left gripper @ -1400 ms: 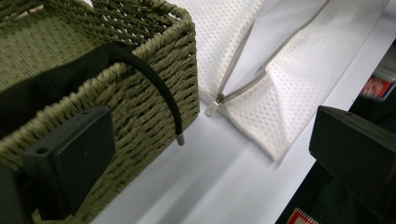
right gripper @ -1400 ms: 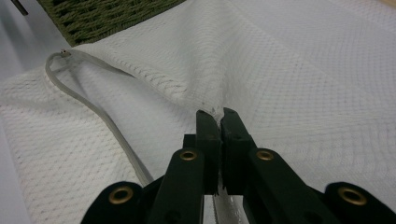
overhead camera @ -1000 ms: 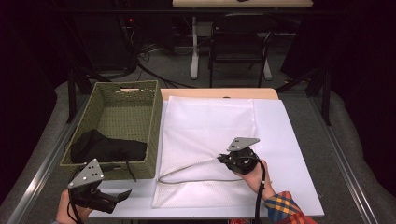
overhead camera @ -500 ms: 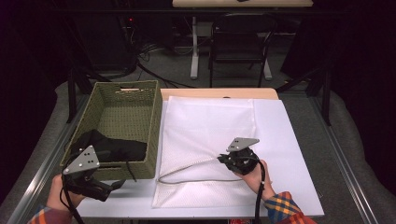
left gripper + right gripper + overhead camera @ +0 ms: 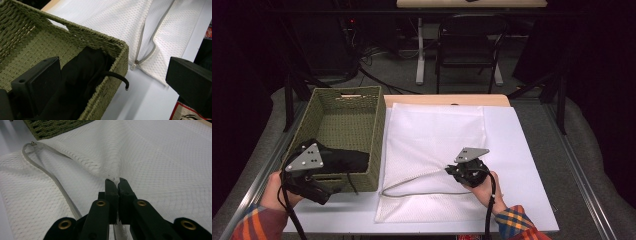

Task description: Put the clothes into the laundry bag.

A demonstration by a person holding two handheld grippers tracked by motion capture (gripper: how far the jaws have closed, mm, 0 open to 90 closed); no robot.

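Observation:
A white mesh bag (image 5: 437, 135) lies flat on the white table (image 5: 524, 150), its grey zipper (image 5: 412, 179) partly undone. My right gripper (image 5: 451, 171) is shut on a pinch of the bag's mesh (image 5: 162, 157), and the cloth rises in a fold to the right gripper (image 5: 115, 181). To the left stands a green woven basket (image 5: 344, 107) holding a black garment (image 5: 344, 161). My left gripper (image 5: 328, 192) hovers open at the basket's near corner. In the left gripper view the left gripper (image 5: 112, 82) straddles the basket rim (image 5: 95, 40) and the garment (image 5: 82, 72), touching neither.
A black cord (image 5: 117, 77) from the garment hangs over the basket's rim. The zipper pull (image 5: 133, 65) lies just right of the basket. A wooden board (image 5: 447, 100) edges the table's far side. A chair (image 5: 469, 45) and cables stand on the floor beyond.
My left gripper has risen from the table's front left corner and moved toward the basket's near end. The right gripper and the pinched mesh have stayed in place.

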